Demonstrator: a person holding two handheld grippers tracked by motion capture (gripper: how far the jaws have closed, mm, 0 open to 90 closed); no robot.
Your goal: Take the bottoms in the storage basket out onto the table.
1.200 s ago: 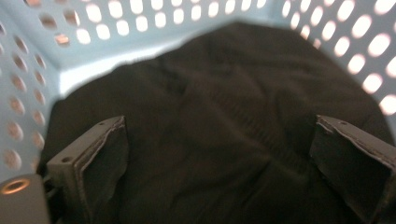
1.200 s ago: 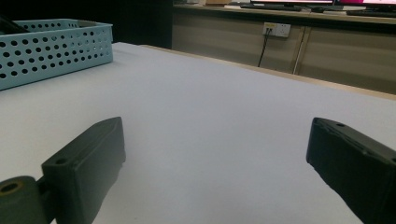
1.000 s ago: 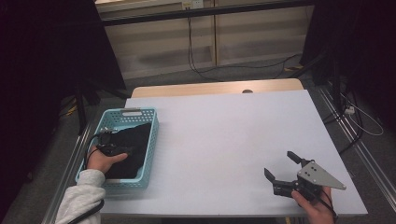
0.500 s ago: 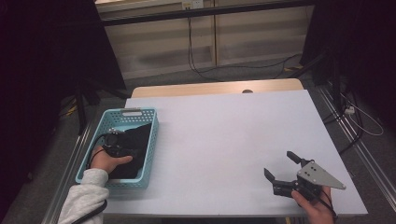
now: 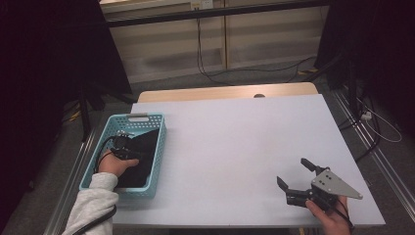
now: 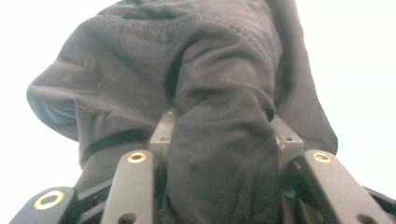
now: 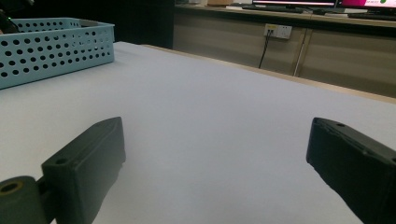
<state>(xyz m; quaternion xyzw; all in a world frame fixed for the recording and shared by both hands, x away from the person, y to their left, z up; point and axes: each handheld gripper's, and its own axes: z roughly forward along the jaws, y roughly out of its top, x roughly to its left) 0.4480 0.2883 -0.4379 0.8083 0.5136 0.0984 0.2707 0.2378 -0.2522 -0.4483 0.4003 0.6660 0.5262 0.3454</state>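
Clearly the black garment [image 6: 219, 93] is soft, light and limp, a knit fabric that folds and bunches under any pressure; it should not slip or break, but it will sag and trail once lifted, so a thick gathered fold is the best place to grasp, not a thin edge; the left gripper [image 5: 122, 147], reaching down into the blue perforated basket [image 5: 100, 156], has just been closing its jaws, and in the left gripper view a bunched ridge of cloth sits pinched between them; the basket at the table's [image 5: 235, 147] left edge holds this dark cloth and nothing else that can be made out; the right gripper [image 5: 296, 176] rests near the front right corner, jaws wide apart, holding nothing.
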